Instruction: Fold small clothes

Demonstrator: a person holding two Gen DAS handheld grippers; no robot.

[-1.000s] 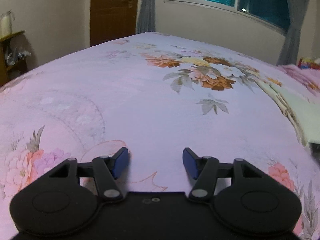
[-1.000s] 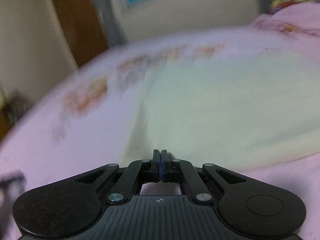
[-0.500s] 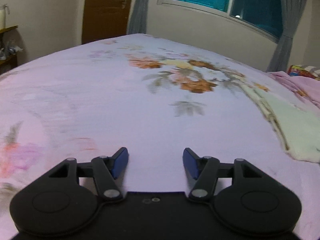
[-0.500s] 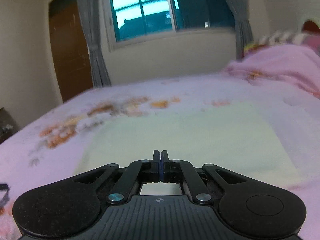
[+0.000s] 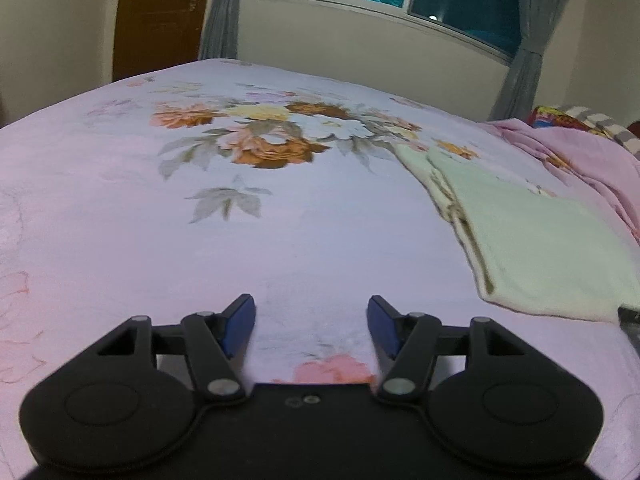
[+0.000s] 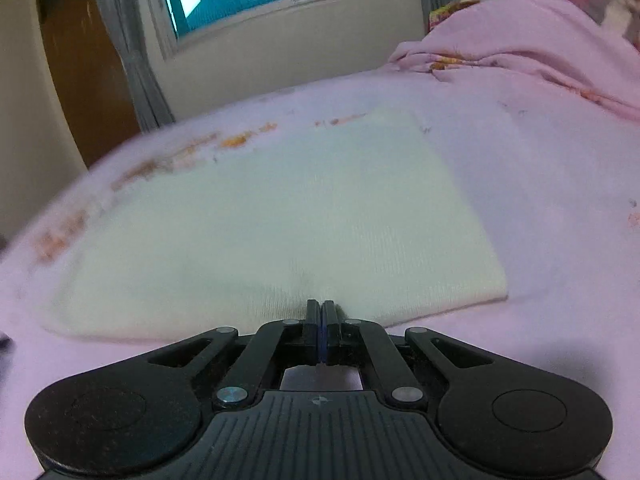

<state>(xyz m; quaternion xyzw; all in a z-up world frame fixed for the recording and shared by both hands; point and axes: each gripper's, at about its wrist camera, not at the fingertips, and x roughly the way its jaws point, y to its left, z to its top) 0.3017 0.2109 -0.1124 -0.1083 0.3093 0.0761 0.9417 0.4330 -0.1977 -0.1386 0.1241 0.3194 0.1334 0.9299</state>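
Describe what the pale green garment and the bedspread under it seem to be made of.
Pale green garment: seemingly a soft knit, matte; fine ribbed lines show near its right edge.
Bedspread: probably a printed woven or brushed fabric, matte pink with flowers; blur hides the weave.

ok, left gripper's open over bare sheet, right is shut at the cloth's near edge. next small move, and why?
Probably bring the left gripper right, to the near edge of the pale green cloth. It hangs open above the floral bedsheet, holding nothing, with the cloth off to its right. The right gripper already looks shut on the cloth's near edge, so a second grip would let both lift for the next fold.
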